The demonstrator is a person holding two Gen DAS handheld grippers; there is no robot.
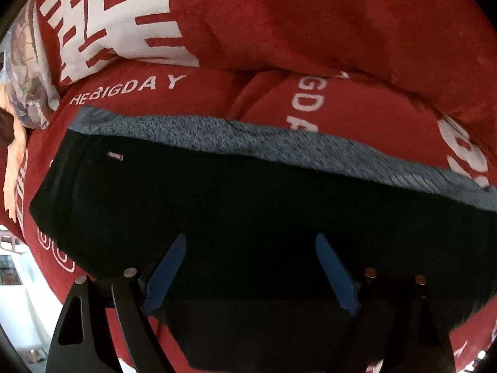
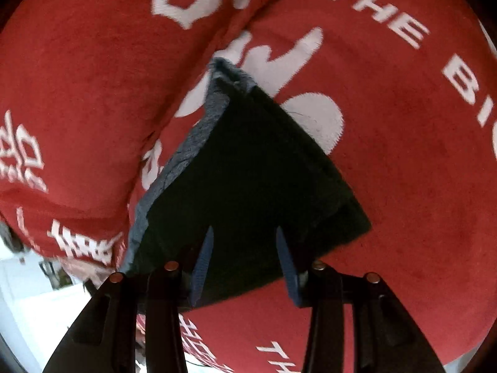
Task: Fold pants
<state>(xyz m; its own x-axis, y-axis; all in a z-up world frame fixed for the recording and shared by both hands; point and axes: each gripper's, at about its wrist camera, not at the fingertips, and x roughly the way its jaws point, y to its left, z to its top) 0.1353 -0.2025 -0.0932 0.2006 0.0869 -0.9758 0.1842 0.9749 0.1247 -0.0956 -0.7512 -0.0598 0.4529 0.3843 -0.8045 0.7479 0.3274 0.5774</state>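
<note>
The black pants (image 1: 217,205) lie folded on a red blanket, with a grey fleecy inner layer (image 1: 248,140) showing along the far edge. My left gripper (image 1: 250,241) is open, its blue fingers (image 1: 167,276) spread just above the black cloth, holding nothing. In the right wrist view the pants (image 2: 254,174) show as a folded corner with the grey lining (image 2: 186,161) along the left edge. My right gripper (image 2: 243,233) is open, its blue fingers (image 2: 203,264) above the near edge of the pants, empty.
The red blanket (image 1: 310,31) with white lettering covers the bed and rises in thick folds behind the pants; it also shows in the right wrist view (image 2: 403,186). A patterned pillow (image 1: 28,71) lies at far left. White floor or furniture (image 2: 28,304) shows at the lower left.
</note>
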